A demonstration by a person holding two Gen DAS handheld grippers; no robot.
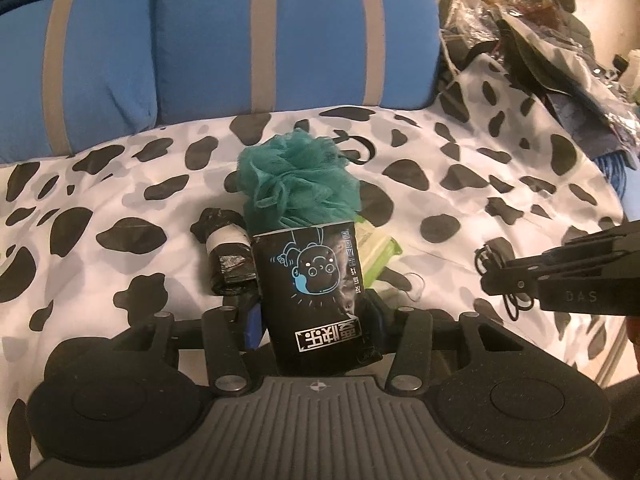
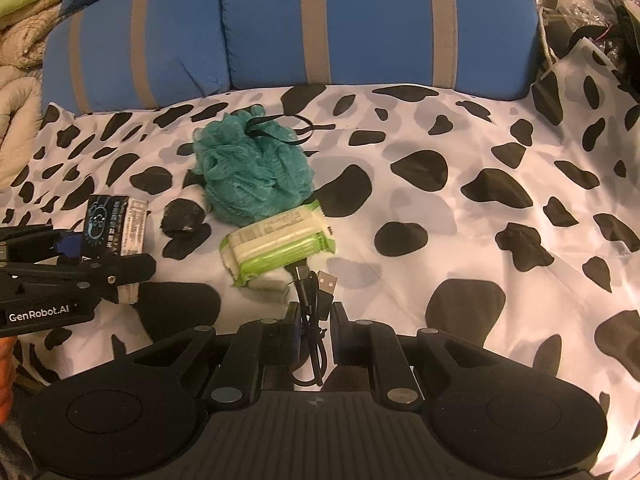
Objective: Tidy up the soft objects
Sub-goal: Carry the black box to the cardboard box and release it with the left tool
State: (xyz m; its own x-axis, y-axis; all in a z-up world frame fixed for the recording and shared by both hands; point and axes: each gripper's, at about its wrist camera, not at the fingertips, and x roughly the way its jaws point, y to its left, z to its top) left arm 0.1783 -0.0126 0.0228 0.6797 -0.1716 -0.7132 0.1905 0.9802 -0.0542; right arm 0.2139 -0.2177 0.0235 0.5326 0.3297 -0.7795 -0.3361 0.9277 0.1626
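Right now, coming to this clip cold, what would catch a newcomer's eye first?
Probably the cow-spotted bedsheet filling both views, with blue grey-striped pillows behind. Mid-sheet sits a teal bath pouf, a black roll to its left and a green wipes pack in front. The left gripper grips a black tissue packet; the right gripper pinches a black USB cable.

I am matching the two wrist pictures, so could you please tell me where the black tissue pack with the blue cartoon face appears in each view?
Left wrist view: black tissue pack at bottom centre, clamped in the left gripper.
Right wrist view: the same pack at the left edge, middle height, held by that gripper coming in from the left.
Shared landmark: the teal bath pouf on the cow-print sheet.
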